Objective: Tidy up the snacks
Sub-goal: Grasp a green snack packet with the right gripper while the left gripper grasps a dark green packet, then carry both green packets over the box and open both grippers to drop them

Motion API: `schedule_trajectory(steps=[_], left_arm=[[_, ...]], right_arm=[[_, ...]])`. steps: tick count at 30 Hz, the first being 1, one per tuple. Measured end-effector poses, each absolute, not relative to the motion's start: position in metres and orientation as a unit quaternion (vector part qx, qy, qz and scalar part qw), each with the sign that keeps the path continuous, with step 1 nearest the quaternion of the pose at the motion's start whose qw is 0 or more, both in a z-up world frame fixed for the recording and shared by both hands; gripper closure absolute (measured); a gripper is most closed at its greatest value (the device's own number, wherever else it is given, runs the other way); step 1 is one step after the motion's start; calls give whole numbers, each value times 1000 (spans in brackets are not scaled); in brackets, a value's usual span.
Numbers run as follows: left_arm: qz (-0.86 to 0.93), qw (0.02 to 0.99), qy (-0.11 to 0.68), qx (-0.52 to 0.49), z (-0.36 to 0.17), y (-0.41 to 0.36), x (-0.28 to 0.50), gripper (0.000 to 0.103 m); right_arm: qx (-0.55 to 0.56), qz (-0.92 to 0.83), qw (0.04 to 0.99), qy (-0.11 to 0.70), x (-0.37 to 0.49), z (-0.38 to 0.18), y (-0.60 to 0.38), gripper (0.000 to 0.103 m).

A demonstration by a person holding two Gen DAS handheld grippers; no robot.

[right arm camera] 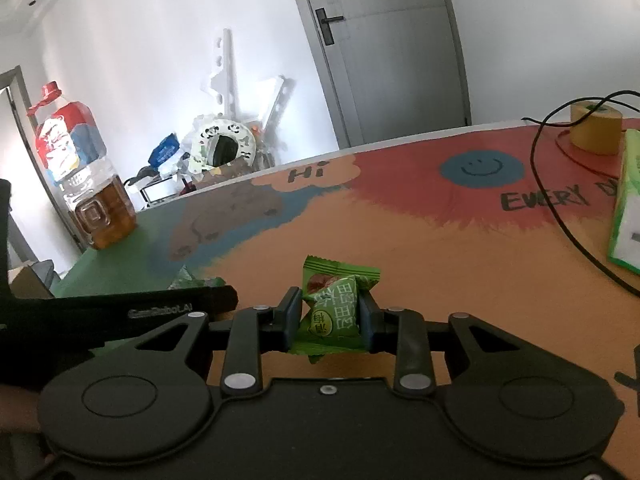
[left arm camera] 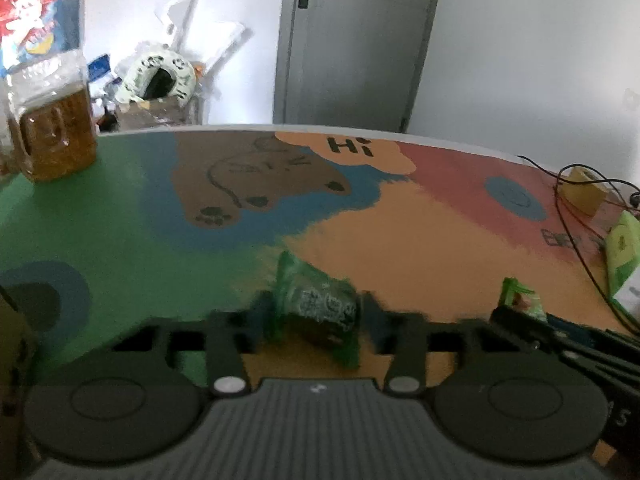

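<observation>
My left gripper (left arm camera: 316, 316) is shut on a green snack packet (left arm camera: 320, 308) and holds it over the colourful table mat (left arm camera: 120, 220). My right gripper (right arm camera: 330, 312) is shut on another green snack packet (right arm camera: 336, 304) with a red picture on it, above the orange part of the mat (right arm camera: 440, 260). In the left wrist view the right gripper's packet (left arm camera: 520, 298) shows at the lower right. In the right wrist view the left gripper's body (right arm camera: 120, 312) lies close at the left, with a bit of its packet (right arm camera: 188, 278) above it.
A large oil bottle (left arm camera: 48, 80) stands at the far left of the table. A roll of tape (right arm camera: 596, 128), a black cable (right arm camera: 552, 200) and a green-and-white box (right arm camera: 628, 200) lie at the right. A door and clutter stand behind the table.
</observation>
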State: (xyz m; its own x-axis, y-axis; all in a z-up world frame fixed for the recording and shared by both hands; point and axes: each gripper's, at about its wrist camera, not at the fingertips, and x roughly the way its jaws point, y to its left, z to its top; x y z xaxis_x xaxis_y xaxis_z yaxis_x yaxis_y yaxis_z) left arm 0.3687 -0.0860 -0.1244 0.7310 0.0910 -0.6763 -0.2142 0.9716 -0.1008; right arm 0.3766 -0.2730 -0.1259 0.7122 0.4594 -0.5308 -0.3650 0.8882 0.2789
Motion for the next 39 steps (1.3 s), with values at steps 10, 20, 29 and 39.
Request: schedule_trajectory(steps=[10, 20, 29, 39], left_arm=[[73, 934, 322, -133, -80, -74, 321, 66], [77, 945, 276, -157, -34, -53, 273, 66], [102, 950, 244, -168, -8, -18, 236, 66], [130, 945, 233, -188, 3, 29, 205, 65]], right_arm=[[76, 224, 928, 288, 362, -108, -266, 72], [70, 258, 927, 261, 332, -74, -242, 72], [63, 287, 924, 243, 306, -50, -215, 72], [59, 334, 911, 234, 284, -29, -172, 72]])
